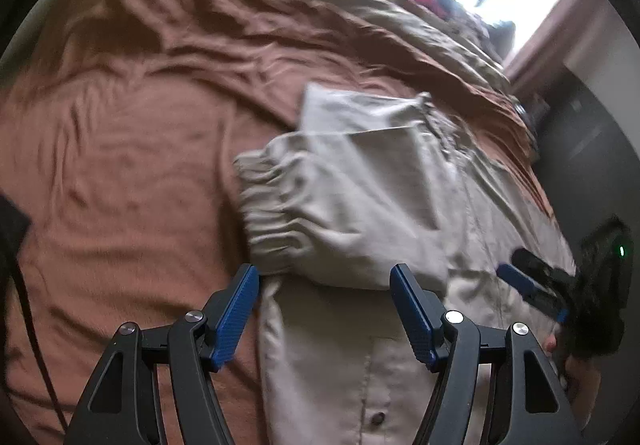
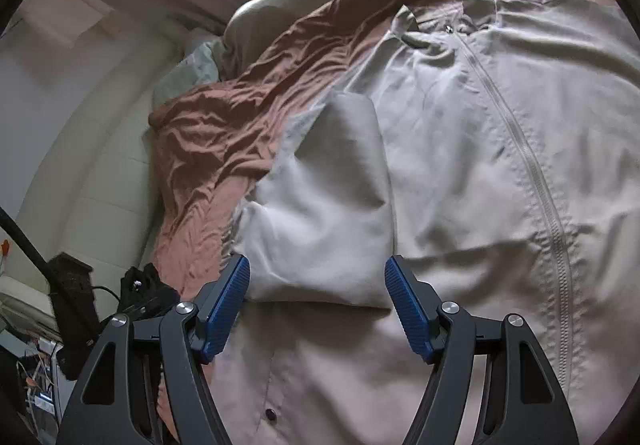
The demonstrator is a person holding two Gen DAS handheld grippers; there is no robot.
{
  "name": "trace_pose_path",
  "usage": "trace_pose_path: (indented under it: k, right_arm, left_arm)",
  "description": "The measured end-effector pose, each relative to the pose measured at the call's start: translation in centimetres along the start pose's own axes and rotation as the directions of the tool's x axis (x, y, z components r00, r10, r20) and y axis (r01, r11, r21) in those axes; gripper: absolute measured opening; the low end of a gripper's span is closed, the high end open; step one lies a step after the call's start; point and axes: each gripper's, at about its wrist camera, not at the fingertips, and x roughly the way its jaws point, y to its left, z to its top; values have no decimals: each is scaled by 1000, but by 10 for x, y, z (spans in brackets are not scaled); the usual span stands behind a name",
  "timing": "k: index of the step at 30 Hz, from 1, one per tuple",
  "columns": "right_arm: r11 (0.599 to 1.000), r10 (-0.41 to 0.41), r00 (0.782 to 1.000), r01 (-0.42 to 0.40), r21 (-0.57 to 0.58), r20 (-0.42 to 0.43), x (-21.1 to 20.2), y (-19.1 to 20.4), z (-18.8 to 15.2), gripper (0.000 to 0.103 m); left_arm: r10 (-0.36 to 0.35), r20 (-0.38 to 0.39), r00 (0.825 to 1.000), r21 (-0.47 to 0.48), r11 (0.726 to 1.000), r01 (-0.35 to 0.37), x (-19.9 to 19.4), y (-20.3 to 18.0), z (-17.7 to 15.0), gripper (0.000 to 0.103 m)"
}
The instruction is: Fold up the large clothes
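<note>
A single pale beige jacket of thin, crinkled woven cloth [image 2: 460, 173] lay spread on the rumpled rust-brown bedsheet [image 1: 120, 149]. One sleeve with a gathered elastic cuff [image 1: 272, 213] was folded across its front. A long zipper [image 2: 536, 181] ran down the middle, and I saw one dark snap [image 2: 271, 413]. My left gripper [image 1: 324, 309] and right gripper [image 2: 318, 301] both hung with jaws spread wide, holding nothing. The far room was blurred and overexposed.

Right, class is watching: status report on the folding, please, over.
Left claw open, right claw open, both holding nothing. Pale beige zip-front jacket flat on rust-brown bedsheet, elastic-cuffed sleeve folded across front. Nothing blocking.
</note>
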Motion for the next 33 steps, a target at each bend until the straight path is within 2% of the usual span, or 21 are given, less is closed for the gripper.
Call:
trace_pose_path:
  k: [3,9,11,14,16,19,24,33]
  right_arm:
    - [999,-17,1000,17,28,-6,3,-7,4,69]
    - [996,-28,1000,28,89,-5,-2,-23,11,69]
    - [993,-20,1000,20,117,-3,-3,-29,13,69]
    - [989,-10,1000,8,147,9,-7,-37,16,69]
    - [987,-4,1000,1,162,22,-12,-43,17,69]
    - [983,2,999,-10,182,43,-19,-49,17,69]
    - [978,13,998,-27,205,69,-34,-56,14,69]
    - [970,2,991,-33,239,130,-79,-86,15,69]
  left_arm:
    - [1,-21,1000,-84,996,-2,24,25,-2,70]
    - [-40,-56,998,-187,982,29,72,44,0,69]
    - [-39,-56,998,-190,981,28,80,41,4,49]
    - [10,4,1000,-134,991,-9,66,27,15,33]
    - [45,51,998,-58,997,-42,49,11,25,11]
    - [14,104,994,-3,1000,-14,24,-13,38,10]
    - [-60,136,989,108,993,45,1,-70,50,9]
    - [-176,103,979,255,956,145,7,-171,49,8]
